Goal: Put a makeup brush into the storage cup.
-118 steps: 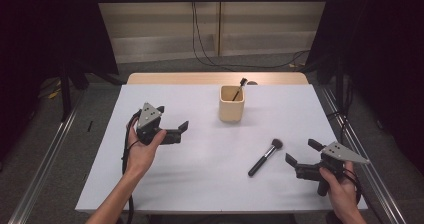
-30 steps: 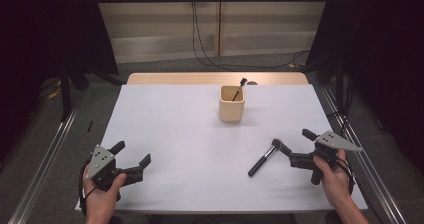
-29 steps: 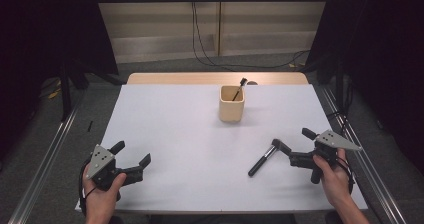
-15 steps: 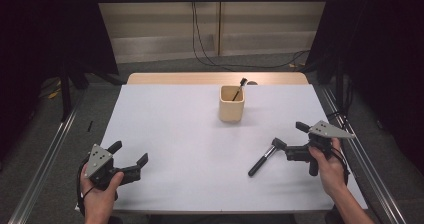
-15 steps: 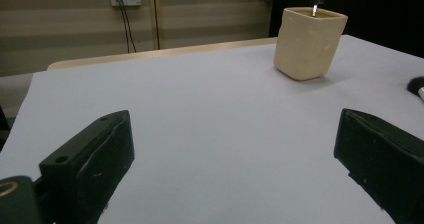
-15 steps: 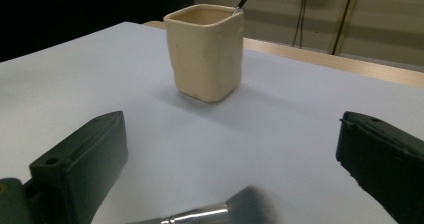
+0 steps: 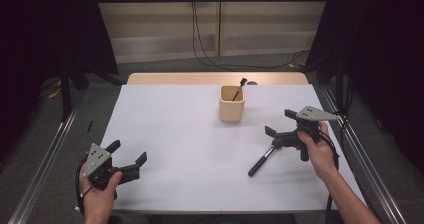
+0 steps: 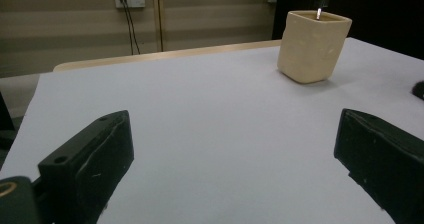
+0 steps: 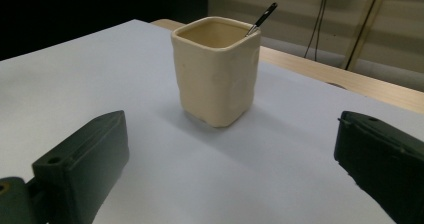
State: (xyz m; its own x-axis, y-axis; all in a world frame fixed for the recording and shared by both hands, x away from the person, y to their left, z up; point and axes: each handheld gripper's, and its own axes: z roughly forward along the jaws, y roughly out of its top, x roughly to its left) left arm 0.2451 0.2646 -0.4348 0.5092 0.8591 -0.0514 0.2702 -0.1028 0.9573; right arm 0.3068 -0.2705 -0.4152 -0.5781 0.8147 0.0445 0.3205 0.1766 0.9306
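Observation:
A cream square cup (image 7: 231, 104) stands at the back middle of the white table (image 7: 180, 114), with a thin black brush (image 7: 239, 88) leaning in it. A second black brush (image 7: 262, 159) lies on the table to the right of the middle. My right gripper (image 7: 280, 123) is open and empty, held just above that brush's far end. In the right gripper view it (image 9: 230, 129) faces the cup (image 9: 217, 69) and the thin brush (image 9: 262, 16). My left gripper (image 7: 127, 152) is open and empty at the front left corner. In the left gripper view the cup (image 8: 312, 46) is far off.
A wooden strip (image 7: 215, 78) runs along the table's back edge. Metal rails (image 7: 50, 149) flank the table on both sides. Cables (image 7: 200, 39) hang down the back wall. Wide bare table lies between the two grippers.
The right gripper has moved forward and slightly left, over the lying brush's far end. The left gripper has come back from mid-table to the front left corner and now holds still.

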